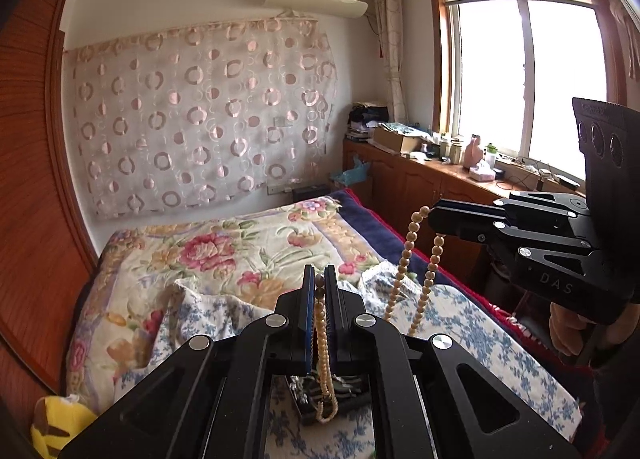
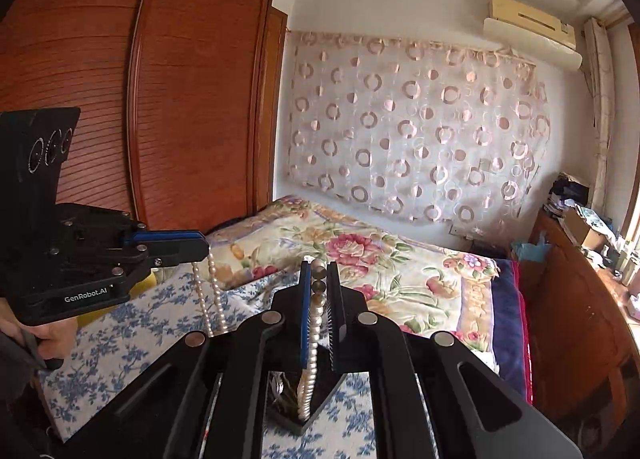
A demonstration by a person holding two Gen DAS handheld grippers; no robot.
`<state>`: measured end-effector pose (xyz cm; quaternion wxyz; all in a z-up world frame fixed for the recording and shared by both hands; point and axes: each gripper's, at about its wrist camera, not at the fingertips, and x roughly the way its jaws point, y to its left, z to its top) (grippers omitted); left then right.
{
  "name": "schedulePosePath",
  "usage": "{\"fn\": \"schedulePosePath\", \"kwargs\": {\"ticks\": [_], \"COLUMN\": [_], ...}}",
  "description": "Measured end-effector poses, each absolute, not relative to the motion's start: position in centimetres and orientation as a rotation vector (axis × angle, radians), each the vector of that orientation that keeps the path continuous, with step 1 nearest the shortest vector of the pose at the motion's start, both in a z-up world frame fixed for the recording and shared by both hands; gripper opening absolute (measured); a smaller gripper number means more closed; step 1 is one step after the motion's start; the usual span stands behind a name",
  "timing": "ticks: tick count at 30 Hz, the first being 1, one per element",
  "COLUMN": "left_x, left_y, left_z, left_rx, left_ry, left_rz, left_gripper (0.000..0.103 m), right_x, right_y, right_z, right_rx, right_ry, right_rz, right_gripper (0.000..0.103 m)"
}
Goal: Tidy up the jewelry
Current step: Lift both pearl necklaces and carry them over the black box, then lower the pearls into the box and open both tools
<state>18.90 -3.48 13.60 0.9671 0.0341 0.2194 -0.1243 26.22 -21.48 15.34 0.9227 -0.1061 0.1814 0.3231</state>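
My left gripper (image 1: 319, 271) is shut on a strand of small white pearls (image 1: 322, 339), which hangs from its fingers down to a black jewelry box (image 1: 308, 399) below. To the right, my right gripper (image 1: 433, 219) is shut on a necklace of larger beige beads (image 1: 406, 255) that dangles in two lines. In the right wrist view, the right gripper (image 2: 319, 265) pinches those beads (image 2: 314, 339) above the black box (image 2: 288, 403). The left gripper (image 2: 206, 249) is at the left with the pearl strand (image 2: 210, 291) hanging from it. Both are lifted above a blue floral cloth (image 1: 480, 339).
A bed with a floral quilt (image 1: 240, 243) lies ahead. A wooden wardrobe (image 2: 160, 99) stands at the left. A low cabinet (image 1: 420, 187) with clutter runs under the window at the right. A yellow plush toy (image 1: 52, 419) sits at the lower left. A hand (image 2: 52, 335) grips the left handle.
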Motion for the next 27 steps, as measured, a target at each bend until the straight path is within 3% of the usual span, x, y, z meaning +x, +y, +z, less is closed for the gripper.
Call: {"fn": "schedulePosePath", "kwargs": {"ticks": [18,27], "left_x": [26.2,27.2], "left_y": [-3.5,-3.7], "left_z": [10.1,8.5], "left_rx": [0.059,0.059], "left_ry": [0.53,0.568], "left_rz": [-0.233,-0.238], "left_gripper": [0.004,0.004], "right_x": [30.8,31.0], "right_y": [-19.1,-18.7], "right_z": [6.4,4.8], "right_rx": [-0.259,-0.256], "right_ry": [0.561,0.595], "right_rz": [0.692,0.7], "right_gripper": [0.009,0.01]}}
